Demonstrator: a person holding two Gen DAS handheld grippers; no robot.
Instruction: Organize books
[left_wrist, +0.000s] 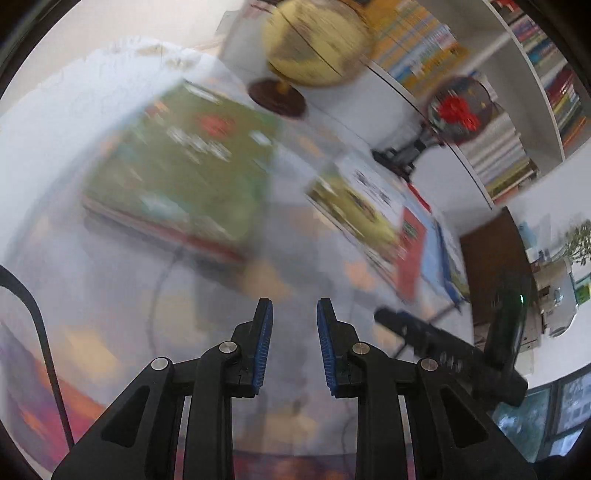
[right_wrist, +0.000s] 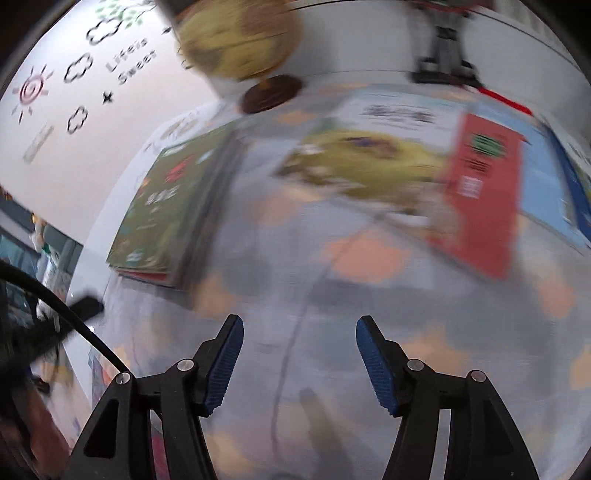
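- Left gripper (left_wrist: 294, 314): jaws slightly spread, empty; green-covered stack (left_wrist: 177, 170) lies far-left.
- Right gripper (right_wrist: 300, 332): jaws spread wider, empty; loose books (right_wrist: 406, 162) lie far-right, nearer it.

A green-covered book (left_wrist: 184, 162) is seen lying flat on top of a small stack with red edges, to the left on the counter. Well apart to its right, several books are spread flat and overlapping: a white and yellow-green picture book (right_wrist: 369, 155), a red-covered book (right_wrist: 480, 192) partly over it, and a light blue book (right_wrist: 543, 184) beyond.
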